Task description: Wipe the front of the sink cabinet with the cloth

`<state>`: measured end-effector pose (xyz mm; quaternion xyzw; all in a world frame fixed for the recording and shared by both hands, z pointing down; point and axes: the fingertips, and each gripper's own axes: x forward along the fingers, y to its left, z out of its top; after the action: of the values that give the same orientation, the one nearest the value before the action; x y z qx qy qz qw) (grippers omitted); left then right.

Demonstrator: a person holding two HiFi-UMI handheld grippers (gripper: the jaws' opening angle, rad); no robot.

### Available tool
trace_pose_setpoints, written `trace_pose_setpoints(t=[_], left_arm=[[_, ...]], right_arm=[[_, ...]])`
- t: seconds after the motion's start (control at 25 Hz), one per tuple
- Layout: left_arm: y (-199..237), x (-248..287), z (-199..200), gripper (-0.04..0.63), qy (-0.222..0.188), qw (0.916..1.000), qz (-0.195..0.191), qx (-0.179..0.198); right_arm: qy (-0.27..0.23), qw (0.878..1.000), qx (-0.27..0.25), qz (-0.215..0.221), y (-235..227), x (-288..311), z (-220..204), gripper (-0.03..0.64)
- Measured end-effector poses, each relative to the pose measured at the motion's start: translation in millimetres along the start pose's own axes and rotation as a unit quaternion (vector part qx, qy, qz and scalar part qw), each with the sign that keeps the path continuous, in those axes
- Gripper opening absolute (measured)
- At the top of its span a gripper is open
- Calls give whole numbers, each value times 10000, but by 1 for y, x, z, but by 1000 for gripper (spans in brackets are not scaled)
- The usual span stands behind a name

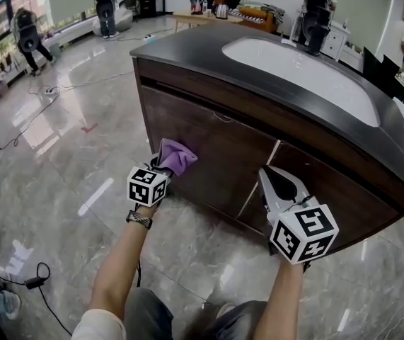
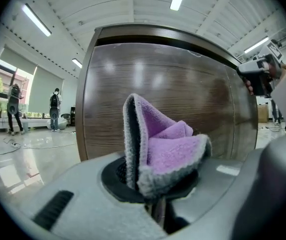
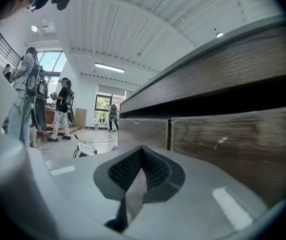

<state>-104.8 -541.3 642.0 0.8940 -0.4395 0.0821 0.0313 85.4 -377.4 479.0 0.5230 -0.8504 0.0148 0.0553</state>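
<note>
On the glossy marble floor (image 1: 67,154) stands the dark wood sink cabinet (image 1: 209,147). It has a black top (image 1: 180,48), and a white basin (image 1: 308,73) is sunk into that top. Its front shows two lower doors that meet at a pale seam.

The right claw (image 1: 267,173) points at the right door, just beside the seam. Its jaws are pressed together with nothing between them, as the right gripper view confirms (image 3: 141,152).

The left claw (image 1: 163,164) is low at the left door, near the cabinet's left front corner. Its jaws are clamped on a folded purple cloth (image 1: 176,156). The cloth (image 2: 165,149) bunches up out of the jaws and lies right at the wood. Whether it actually presses on the door cannot be told.
</note>
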Motion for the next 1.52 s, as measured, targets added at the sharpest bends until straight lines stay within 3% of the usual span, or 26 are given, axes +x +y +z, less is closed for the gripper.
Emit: trace_pose_setpoints(t=[0.64, 0.96, 1.24, 1.36, 1.52], left_arm=[[84, -11, -19, 44, 37, 9931, 1042, -541], [127, -18, -47, 44, -114, 9843, 1392, -1082], [156, -50, -104, 43, 45, 9636, 2215, -1496], [156, -52, -133, 43, 182, 9592, 2241, -1714], [156, -49, -165, 44, -152, 9444, 2191, -2445]], right_arm=[[-136, 9995, 169, 227, 5, 18, -3, 8], [36, 9994, -60, 348, 18, 27, -7, 8], [-111, 9980, 39, 622, 41, 29, 3, 8], [-124, 9979, 21, 643, 44, 27, 4, 8], [-147, 9974, 205, 678, 45, 26, 2, 8]])
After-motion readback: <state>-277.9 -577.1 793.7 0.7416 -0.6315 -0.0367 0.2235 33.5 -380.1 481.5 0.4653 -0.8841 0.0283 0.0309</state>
